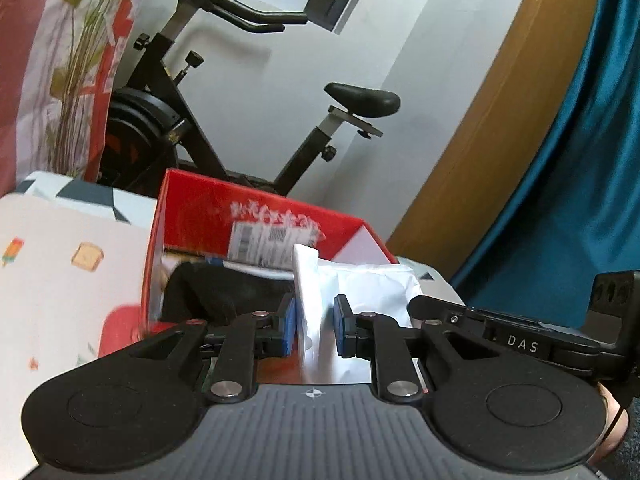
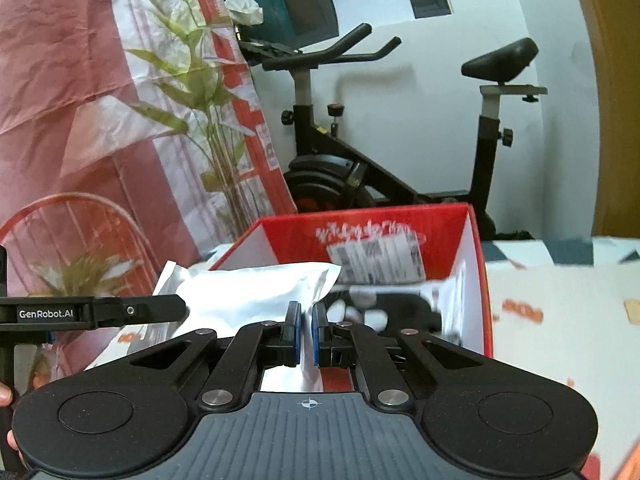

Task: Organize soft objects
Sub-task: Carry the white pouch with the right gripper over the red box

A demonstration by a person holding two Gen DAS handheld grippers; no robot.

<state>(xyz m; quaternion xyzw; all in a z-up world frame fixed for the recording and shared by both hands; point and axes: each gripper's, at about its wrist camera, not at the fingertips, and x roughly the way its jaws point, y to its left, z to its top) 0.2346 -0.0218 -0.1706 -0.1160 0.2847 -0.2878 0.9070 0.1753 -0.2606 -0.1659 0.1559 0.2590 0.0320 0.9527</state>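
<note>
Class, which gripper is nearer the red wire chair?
Left. The left gripper sits before the red wire chair; the right gripper is farther right, at the red box. Both hold the white pouch.

Left gripper (image 1: 315,330) and right gripper (image 2: 306,330) both pinch tight (blue pads nearly meeting).

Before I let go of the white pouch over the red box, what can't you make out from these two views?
- Box label: text motion-blurred in both views.
- Dark item in the red box: identity unclear in the left view; blurred in the right.
- White pouch: lower part hidden behind the right gripper and left gripper.
- Box floor: covered by contents.
</note>
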